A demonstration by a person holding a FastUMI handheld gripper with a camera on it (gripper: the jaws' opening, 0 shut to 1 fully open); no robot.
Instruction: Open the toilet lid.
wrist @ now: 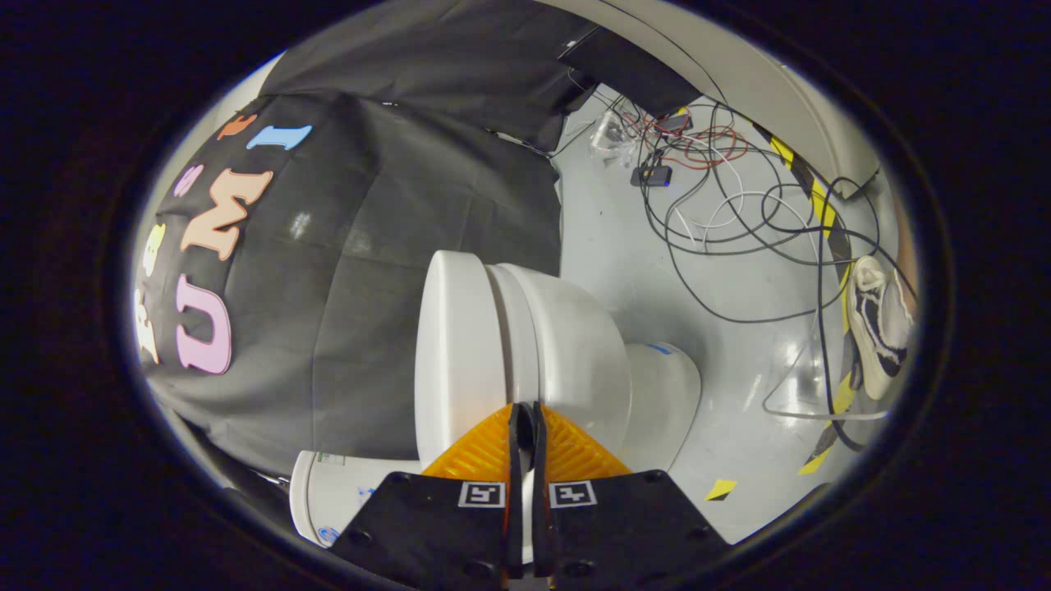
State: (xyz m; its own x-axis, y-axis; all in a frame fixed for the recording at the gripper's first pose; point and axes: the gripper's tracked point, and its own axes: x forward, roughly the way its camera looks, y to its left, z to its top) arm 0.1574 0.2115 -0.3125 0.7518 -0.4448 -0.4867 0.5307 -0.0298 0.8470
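- Against the black cloth wall [345, 271], the toilet lid [456, 353] lies closed on its seat, seen with the view rolled sideways.
- Next to it, the white toilet bowl [566, 345] narrows into its base [665, 394] on the grey floor [608, 238]; what the bowl holds cannot be seen.
- Near the lid, the toilet tank [328, 492] shows beside the fingers.
- Just short of the lid's edge, the hand-held gripper [525, 410] has its fingers pressed together, a thin slit between them and nothing held.
- Beyond the bowl, tangled cables [739, 205] sprawl on the floor.
- Farther right, yellow-black tape [821, 201] runs past a shoe [878, 328].
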